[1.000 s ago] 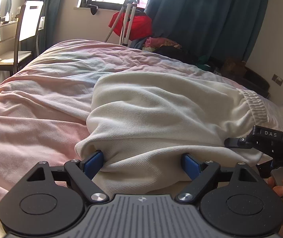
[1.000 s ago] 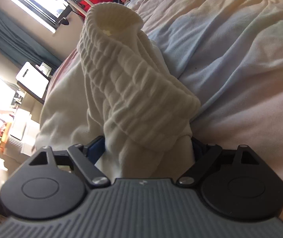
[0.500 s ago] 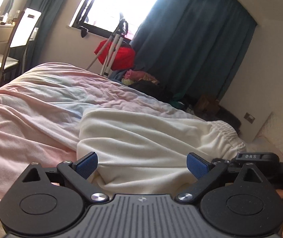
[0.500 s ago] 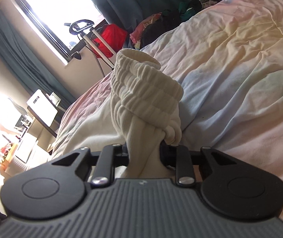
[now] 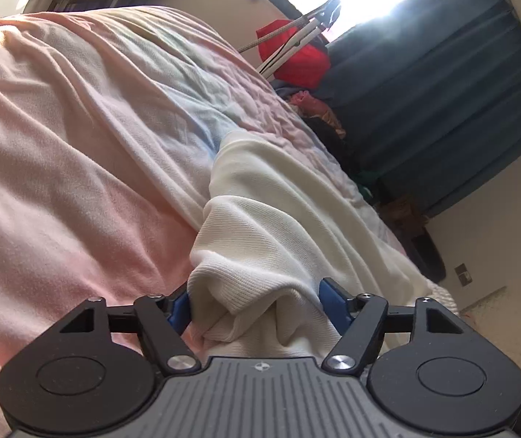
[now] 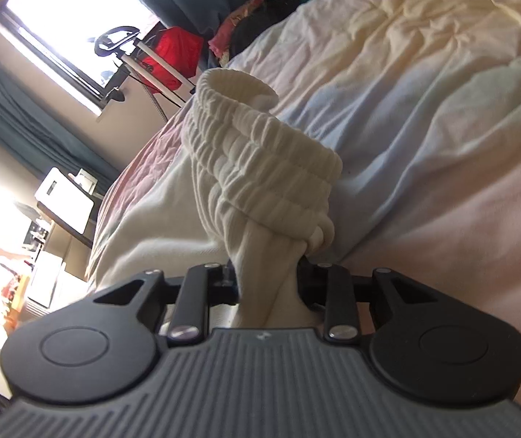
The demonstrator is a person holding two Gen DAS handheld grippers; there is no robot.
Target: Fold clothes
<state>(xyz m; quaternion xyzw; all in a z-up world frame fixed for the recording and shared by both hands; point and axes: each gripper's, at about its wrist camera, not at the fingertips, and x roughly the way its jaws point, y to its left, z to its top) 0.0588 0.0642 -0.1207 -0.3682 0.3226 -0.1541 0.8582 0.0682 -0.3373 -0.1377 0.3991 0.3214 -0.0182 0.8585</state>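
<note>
Sunlit from the window (image 6: 63,18), the pink bed cover (image 5: 59,182) carries cream sweatpants (image 5: 278,219) lying lengthwise away toward the curtains (image 5: 443,91). Left gripper (image 5: 256,304) has just been closing, its blue pads pinching a bunched fold. Right gripper (image 6: 269,281) is clamped on the ribbed waistband (image 6: 260,153), which stands upright.

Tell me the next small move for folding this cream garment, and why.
Probably lift both ends together. The right gripper is shut on the bunched waistband; the left gripper, just closing, has the cream garment gathered between its blue fingers.
</note>
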